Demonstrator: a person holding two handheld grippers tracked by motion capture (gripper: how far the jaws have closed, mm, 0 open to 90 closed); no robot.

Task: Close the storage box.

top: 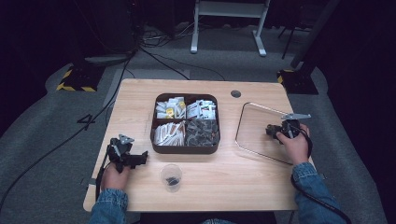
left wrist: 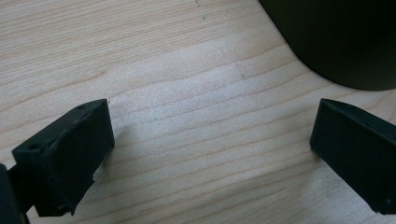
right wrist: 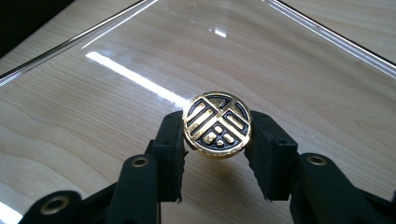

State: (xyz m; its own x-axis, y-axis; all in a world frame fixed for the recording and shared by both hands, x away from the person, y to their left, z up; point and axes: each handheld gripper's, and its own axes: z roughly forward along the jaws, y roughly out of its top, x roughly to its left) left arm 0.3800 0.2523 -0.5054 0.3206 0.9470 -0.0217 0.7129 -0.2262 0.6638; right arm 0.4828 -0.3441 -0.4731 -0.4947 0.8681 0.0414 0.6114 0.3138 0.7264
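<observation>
A round gold-and-black disc (right wrist: 217, 123) with a raised pattern sits between the two black jaws of my right gripper (right wrist: 217, 133), and both pads press on its sides. The disc is over the clear tray (right wrist: 116, 51); whether it touches the tray floor I cannot tell. From above, my right gripper (top: 273, 130) is inside the clear tray (top: 254, 140) at the right of the table. My left gripper (top: 138, 158) rests at the front left, and its jaws (left wrist: 210, 140) stand wide apart over bare wood with nothing between them.
A dark brown box (top: 185, 148) with four compartments of small packets stands mid-table; its corner (left wrist: 341, 37) shows ahead of the left gripper. A small clear cup (top: 171, 176) with dark bits stands near the front edge. A round hole (top: 236, 93) marks the tabletop.
</observation>
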